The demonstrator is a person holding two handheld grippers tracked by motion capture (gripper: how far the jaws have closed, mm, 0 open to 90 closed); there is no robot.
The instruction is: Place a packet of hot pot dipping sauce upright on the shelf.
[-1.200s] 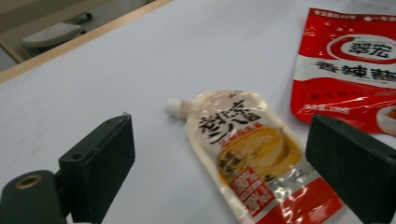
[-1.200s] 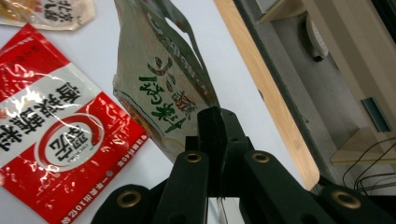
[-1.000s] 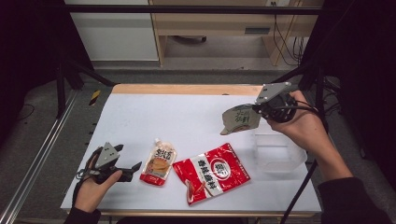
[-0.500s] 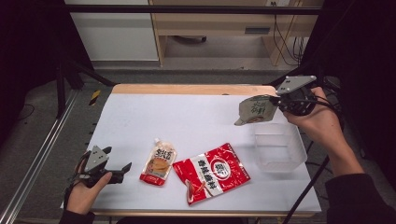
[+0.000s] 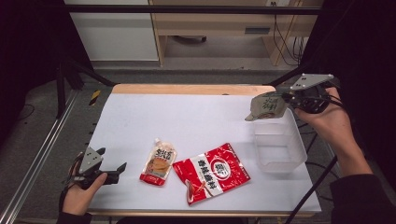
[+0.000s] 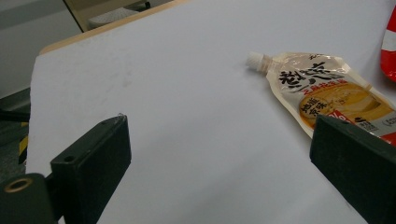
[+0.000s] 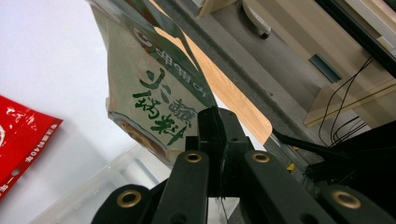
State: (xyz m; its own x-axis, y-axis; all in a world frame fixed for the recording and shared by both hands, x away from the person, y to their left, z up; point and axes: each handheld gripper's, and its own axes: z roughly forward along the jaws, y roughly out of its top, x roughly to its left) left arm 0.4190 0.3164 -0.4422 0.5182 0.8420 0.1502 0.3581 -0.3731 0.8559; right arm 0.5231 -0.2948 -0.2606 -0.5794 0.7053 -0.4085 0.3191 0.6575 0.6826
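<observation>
My right gripper [image 5: 290, 99] [image 7: 215, 122] is shut on the edge of a grey-green sauce packet [image 5: 266, 106] [image 7: 152, 88], held in the air over the far end of a clear plastic bin [image 5: 280, 164]. A spouted yellow sauce pouch [image 5: 159, 161] [image 6: 327, 91] lies flat at the table's front middle, beside a red packet [image 5: 212, 171] [image 6: 389, 49]. At the front left corner my left gripper [image 5: 114, 171] [image 6: 219, 154] rests open near the table surface, its jaws pointing toward the spouted pouch, with nothing between them.
The white table [image 5: 187, 119] has a wooden far edge. A metal rail [image 5: 37, 158] runs along the left side. A black cable [image 5: 313, 186] trails past the bin at the right. Cabinets and a desk stand beyond the table.
My right hand has carried the grey-green packet to the right, from left of the bin to above its far end. The left gripper has slid a little left toward the table corner.
</observation>
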